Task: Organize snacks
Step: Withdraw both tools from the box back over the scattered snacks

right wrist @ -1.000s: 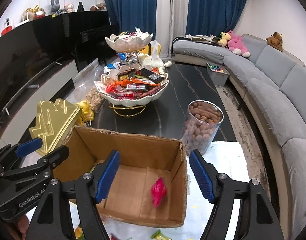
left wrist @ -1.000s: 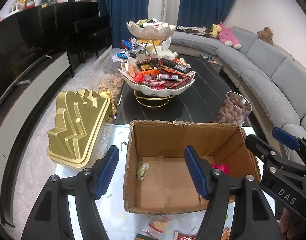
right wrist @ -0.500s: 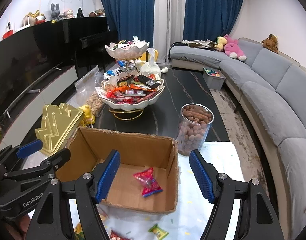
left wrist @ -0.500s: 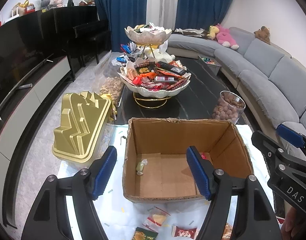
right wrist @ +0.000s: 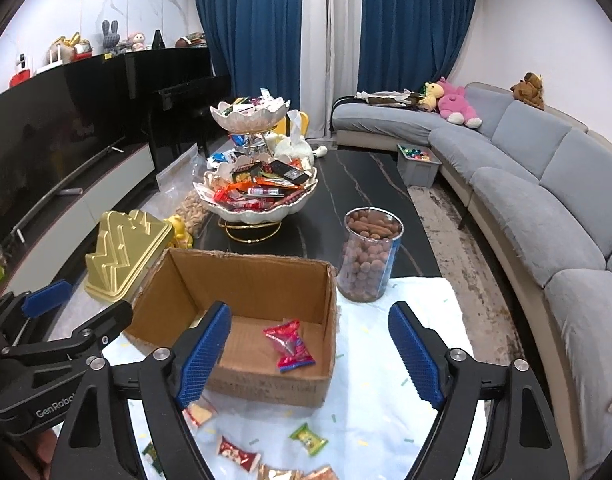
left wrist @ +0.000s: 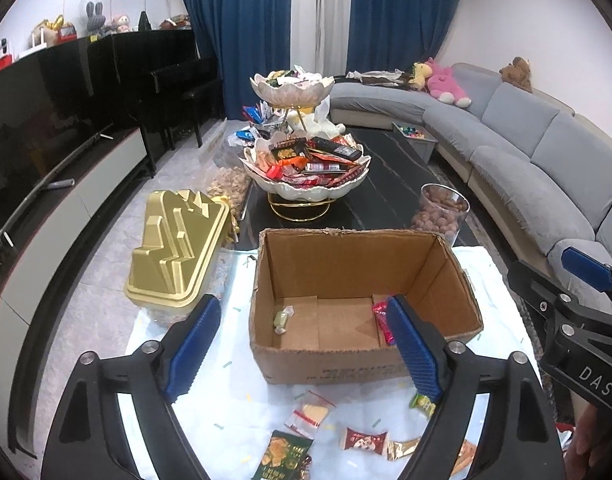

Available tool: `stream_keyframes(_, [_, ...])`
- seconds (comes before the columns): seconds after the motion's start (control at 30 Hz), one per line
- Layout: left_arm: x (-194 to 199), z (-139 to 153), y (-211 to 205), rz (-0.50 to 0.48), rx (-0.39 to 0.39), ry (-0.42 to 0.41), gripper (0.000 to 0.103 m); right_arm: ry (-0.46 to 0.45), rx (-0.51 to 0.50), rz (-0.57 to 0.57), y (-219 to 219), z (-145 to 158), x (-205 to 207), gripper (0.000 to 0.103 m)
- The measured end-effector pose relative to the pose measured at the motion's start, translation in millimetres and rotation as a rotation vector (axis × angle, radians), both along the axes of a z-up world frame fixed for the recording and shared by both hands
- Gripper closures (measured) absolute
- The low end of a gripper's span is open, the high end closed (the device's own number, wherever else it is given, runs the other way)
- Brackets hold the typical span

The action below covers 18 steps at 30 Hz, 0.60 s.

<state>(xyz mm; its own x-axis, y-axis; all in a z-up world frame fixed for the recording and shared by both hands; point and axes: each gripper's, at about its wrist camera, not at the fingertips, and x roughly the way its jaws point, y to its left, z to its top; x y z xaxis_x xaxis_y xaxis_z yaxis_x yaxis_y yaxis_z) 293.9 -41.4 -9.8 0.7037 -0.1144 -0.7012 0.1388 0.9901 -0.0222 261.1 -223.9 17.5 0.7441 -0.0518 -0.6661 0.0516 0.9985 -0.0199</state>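
A home living room: a curved grey sofa (right wrist: 518,160) with plush toys (right wrist: 456,106) at 2 o'clock, blue curtains (right wrist: 262,28) at 12, a black piano (left wrist: 178,80) and TV (left wrist: 38,128) at 10, a 2-tier snack bowl stand (right wrist: 254,184) on the dark marble worktop (right wrist: 358,188).

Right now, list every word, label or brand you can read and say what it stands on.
"DAS": on the right gripper, seen from the left wrist.
"GenRobo", cut off: on the left gripper, seen from the right wrist.
Print on the cardboard box front: too blurred.
Snack wrappers on the cloth: too small.
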Motion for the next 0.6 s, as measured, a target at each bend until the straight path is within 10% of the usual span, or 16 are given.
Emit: stream_keyframes(0.6, [-60,9,5,-0.007,0.020,-0.035,0.011,-0.007,0.026,-0.026,-3,1,-60,0.019])
